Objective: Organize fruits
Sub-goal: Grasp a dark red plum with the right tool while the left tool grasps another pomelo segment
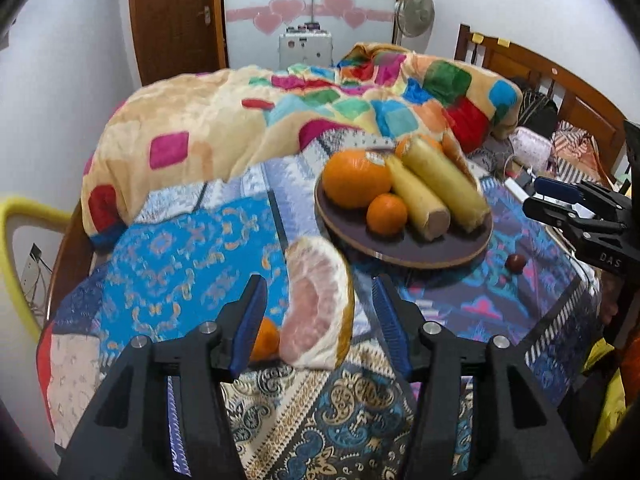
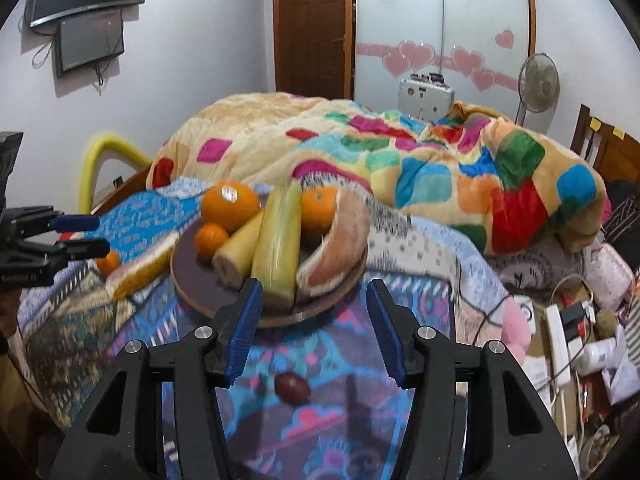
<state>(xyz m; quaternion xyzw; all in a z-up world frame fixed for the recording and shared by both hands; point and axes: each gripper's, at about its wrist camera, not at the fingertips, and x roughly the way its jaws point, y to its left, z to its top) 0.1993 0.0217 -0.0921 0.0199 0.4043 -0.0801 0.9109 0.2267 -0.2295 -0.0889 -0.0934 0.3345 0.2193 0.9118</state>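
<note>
Left tool: spread, pomelo wedge between its jaws, unpinched, on the bed. Right tool: spread, empty, before the plate.

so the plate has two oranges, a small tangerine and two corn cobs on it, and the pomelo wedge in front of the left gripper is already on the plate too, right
Not quite. The pomelo wedge in front of the left gripper lies on the patterned bedcover, off the plate, as the left wrist view shows. The rest holds: two oranges, a small tangerine and two corn cobs are on the plate.

A smooth, dark wooden plate rests on matt patterned cloth beside a fluffy plush blanket.
</note>
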